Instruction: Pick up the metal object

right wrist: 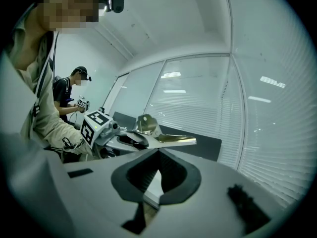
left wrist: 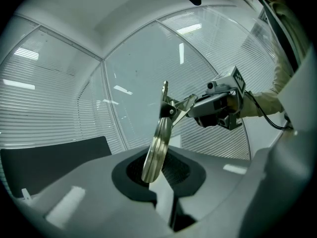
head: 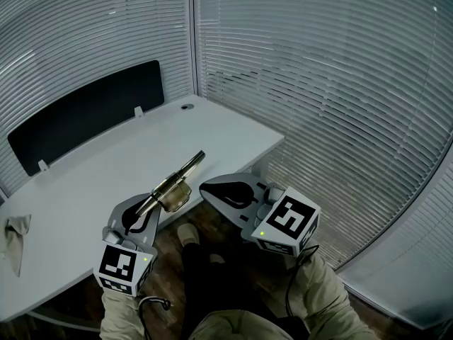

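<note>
The metal object [head: 173,183] is a brass-coloured strip with a folded plate on it, held in the air over the desk's front edge. My left gripper [head: 145,210] is shut on its near end. In the left gripper view the strip [left wrist: 156,148] stands up between the jaws [left wrist: 159,176], tilted slightly right. My right gripper [head: 212,188] hovers just right of the object, shut and empty, with its tips close to the plate. From the right gripper view, the jaws [right wrist: 157,175] are together, with the object [right wrist: 161,137] and the left gripper [right wrist: 106,128] beyond them.
A white desk [head: 113,161] stretches left, with a dark partition panel [head: 85,115] behind it and a cable hole [head: 186,107] near its far corner. A crumpled cloth [head: 15,236] lies at the left end. Blinds [head: 340,91] cover the walls. Another person [right wrist: 69,95] stands farther off.
</note>
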{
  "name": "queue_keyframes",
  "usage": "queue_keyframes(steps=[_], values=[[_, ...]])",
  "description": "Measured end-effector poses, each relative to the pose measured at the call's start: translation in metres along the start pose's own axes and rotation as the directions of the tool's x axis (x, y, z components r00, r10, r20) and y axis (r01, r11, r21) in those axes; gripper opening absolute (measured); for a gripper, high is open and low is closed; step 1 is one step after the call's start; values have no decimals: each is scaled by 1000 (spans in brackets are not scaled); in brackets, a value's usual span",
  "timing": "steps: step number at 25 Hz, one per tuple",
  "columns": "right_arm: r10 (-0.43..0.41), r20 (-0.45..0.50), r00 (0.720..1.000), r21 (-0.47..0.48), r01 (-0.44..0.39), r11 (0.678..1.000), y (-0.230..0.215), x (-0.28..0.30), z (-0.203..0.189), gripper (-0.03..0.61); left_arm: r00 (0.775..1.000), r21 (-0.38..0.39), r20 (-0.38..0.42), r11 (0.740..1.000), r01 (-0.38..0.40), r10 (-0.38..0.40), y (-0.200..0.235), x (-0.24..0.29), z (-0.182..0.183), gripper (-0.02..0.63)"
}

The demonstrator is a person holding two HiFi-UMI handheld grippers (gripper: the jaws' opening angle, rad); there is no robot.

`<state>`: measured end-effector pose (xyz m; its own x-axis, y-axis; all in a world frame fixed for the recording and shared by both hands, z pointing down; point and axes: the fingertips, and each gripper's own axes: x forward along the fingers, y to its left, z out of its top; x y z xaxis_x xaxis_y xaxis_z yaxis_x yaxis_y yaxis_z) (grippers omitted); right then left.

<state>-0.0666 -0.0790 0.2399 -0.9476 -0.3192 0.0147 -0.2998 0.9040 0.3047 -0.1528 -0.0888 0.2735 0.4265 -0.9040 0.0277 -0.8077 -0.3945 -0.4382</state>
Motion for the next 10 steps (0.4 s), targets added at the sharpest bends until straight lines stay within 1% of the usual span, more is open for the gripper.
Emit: queue_keyframes(steps=[6, 10], values=[[-5, 5, 1000, 3, 5, 1000, 2, 0, -10, 3, 1000, 14, -7, 1000, 12, -12, -6, -1, -9, 28], [1, -2, 1000, 6, -1, 1000, 0, 1, -8, 3, 1000, -4, -11, 1000, 1, -1, -3, 1, -5, 28]])
